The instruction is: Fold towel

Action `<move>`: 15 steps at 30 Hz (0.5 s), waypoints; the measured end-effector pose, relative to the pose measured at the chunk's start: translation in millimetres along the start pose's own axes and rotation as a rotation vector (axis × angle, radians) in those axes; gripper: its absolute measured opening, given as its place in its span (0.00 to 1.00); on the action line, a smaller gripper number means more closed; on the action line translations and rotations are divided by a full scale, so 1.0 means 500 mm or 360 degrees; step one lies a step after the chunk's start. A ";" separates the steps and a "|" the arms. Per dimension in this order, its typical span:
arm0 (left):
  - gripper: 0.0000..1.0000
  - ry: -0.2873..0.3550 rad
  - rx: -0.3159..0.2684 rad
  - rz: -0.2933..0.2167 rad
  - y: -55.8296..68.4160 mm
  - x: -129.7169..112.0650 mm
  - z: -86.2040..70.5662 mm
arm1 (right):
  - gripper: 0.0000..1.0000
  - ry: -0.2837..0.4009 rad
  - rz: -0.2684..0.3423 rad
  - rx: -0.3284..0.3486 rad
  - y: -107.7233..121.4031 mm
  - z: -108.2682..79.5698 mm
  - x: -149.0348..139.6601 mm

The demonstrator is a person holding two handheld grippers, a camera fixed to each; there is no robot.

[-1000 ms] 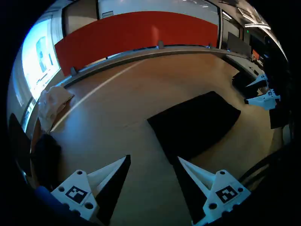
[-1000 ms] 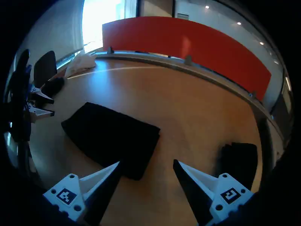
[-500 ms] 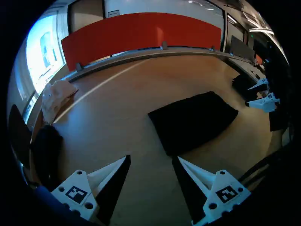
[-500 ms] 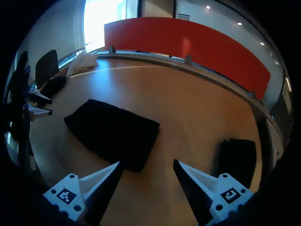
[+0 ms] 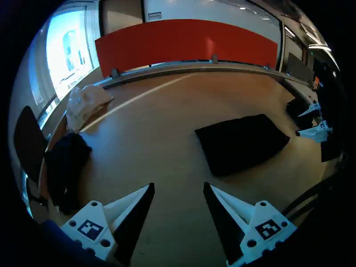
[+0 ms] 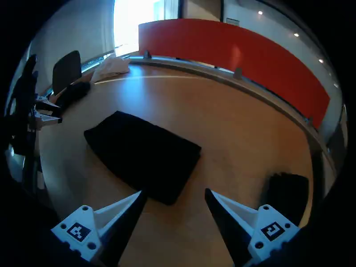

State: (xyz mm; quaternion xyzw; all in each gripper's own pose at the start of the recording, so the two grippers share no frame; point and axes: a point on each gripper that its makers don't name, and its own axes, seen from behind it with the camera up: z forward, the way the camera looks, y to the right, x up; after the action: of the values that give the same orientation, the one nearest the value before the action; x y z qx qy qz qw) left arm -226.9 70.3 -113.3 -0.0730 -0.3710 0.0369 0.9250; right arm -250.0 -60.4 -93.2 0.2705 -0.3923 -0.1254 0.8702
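Tabletop, broad and wood-toned, on which the towel is laid flat near the middle, ahead of both tongs and untouched by either: a black, matt rectangle with softly rounded corners, judged to be doubled over already. Soft, light, limp handling is to be expected, so a corner or short edge is best pinched through all layers. Left tongs and right tongs are held wide apart, with nothing gripped.
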 end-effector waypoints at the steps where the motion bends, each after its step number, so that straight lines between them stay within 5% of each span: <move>1: 0.81 0.0000 0.0012 -0.0011 -0.005 -0.004 -0.004 | 1.00 -0.0003 -0.0012 0.0011 -0.002 0.002 -0.001; 15: 0.81 -0.0018 0.0144 -0.0110 -0.063 -0.064 -0.066 | 0.95 -0.0114 -0.0181 0.0148 -0.015 0.036 -0.039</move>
State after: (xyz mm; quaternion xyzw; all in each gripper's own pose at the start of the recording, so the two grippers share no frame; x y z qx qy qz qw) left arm -226.6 31.7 -153.6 -0.0181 -0.3765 0.0221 0.9260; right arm -276.3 -65.0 -99.6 0.3279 -0.4125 -0.1657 0.8336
